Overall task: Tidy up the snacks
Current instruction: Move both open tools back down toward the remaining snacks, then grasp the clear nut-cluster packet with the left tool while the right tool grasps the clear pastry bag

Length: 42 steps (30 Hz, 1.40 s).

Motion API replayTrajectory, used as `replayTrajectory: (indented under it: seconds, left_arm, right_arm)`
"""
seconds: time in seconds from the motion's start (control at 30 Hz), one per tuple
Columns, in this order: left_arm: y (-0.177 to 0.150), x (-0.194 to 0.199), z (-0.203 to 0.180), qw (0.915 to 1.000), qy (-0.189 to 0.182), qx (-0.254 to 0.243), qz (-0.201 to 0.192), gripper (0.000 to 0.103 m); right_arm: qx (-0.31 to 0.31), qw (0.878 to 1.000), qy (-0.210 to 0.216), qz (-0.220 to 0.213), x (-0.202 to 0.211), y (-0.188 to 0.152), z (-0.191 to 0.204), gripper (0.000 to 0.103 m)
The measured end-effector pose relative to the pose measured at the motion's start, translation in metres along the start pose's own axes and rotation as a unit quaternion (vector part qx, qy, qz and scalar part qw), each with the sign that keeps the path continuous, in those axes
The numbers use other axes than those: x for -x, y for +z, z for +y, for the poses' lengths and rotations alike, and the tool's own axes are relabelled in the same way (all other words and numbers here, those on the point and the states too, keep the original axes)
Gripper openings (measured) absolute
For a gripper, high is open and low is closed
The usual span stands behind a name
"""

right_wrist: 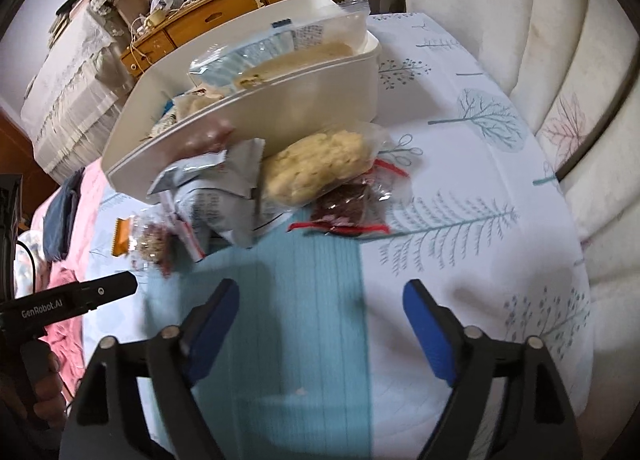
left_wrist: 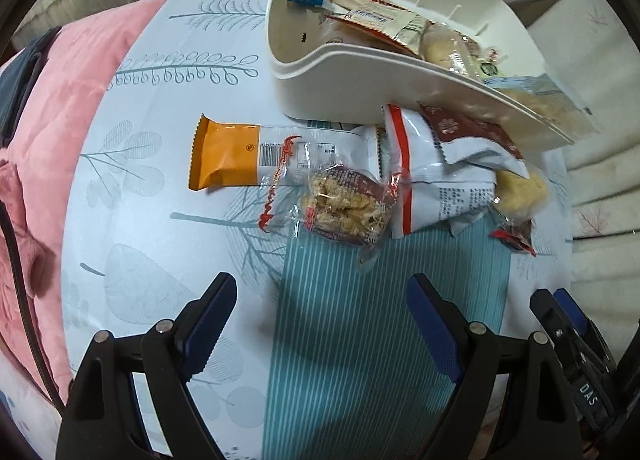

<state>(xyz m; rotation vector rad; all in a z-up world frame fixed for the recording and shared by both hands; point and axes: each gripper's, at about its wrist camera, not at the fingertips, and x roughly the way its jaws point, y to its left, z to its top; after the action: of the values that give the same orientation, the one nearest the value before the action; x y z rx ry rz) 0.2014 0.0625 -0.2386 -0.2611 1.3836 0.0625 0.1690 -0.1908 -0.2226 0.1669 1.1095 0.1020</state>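
A white bin [left_wrist: 304,72] [right_wrist: 280,116] holding several snack packets stands on the bed sheet. Loose snacks lie in front of it: an orange-ended packet [left_wrist: 224,158], a clear-wrapped crispy cake [left_wrist: 344,204], a white and red bag [left_wrist: 440,180] [right_wrist: 216,196], a pale yellow pastry bag [right_wrist: 316,164] [left_wrist: 520,190] and a dark red clear packet [right_wrist: 344,208]. My left gripper [left_wrist: 320,324] is open and empty, short of the crispy cake. My right gripper [right_wrist: 316,320] is open and empty, short of the dark red packet; it also shows in the left wrist view [left_wrist: 560,312].
The snacks lie on a tree-patterned sheet with a teal striped panel [left_wrist: 372,320]. A pink blanket [left_wrist: 52,120] lies at the left. A white padded headboard [right_wrist: 520,40] stands at the right. A wooden cabinet [right_wrist: 224,16] stands behind the bin.
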Motion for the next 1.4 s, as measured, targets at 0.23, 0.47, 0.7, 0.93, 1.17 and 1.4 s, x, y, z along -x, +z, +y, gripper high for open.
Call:
replayTrajectory:
  seconds: [0.23,0.47,0.7,0.93,1.17,1.4]
  left_arm:
    - [0.005,-0.013,-0.004,0.9991,0.019,0.033,-0.021,0.086]
    - [0.018,-0.024,-0.012,0.9972,0.041,0.05,-0.038,0.086]
    - [0.032,-0.036,-0.012,0.9956,0.05,0.063,-0.047,0.081]
    - [0.036,-0.045,-0.009,0.9951,0.055,0.068,-0.047,0.067]
    - [0.03,-0.04,-0.017,0.9947,0.062,0.063,-0.053,0.062]
    - [0.026,-0.038,-0.024,0.9953,0.064,0.05,-0.053,0.056]
  right_arm:
    - [0.048,0.999,0.002,-0.01,-0.017,0.014,-0.006,0.088]
    - [0.097,0.995,0.008,-0.025,-0.033,0.029,-0.006,0.088]
    - [0.152,0.986,0.014,-0.066,-0.043,0.036,0.001,0.088]
    - [0.179,0.979,0.027,-0.098,-0.051,0.041,0.005,0.088]
    - [0.189,0.976,0.029,-0.101,-0.067,0.049,0.01,0.088]
    - [0.181,0.976,0.032,-0.12,-0.07,0.058,0.01,0.089]
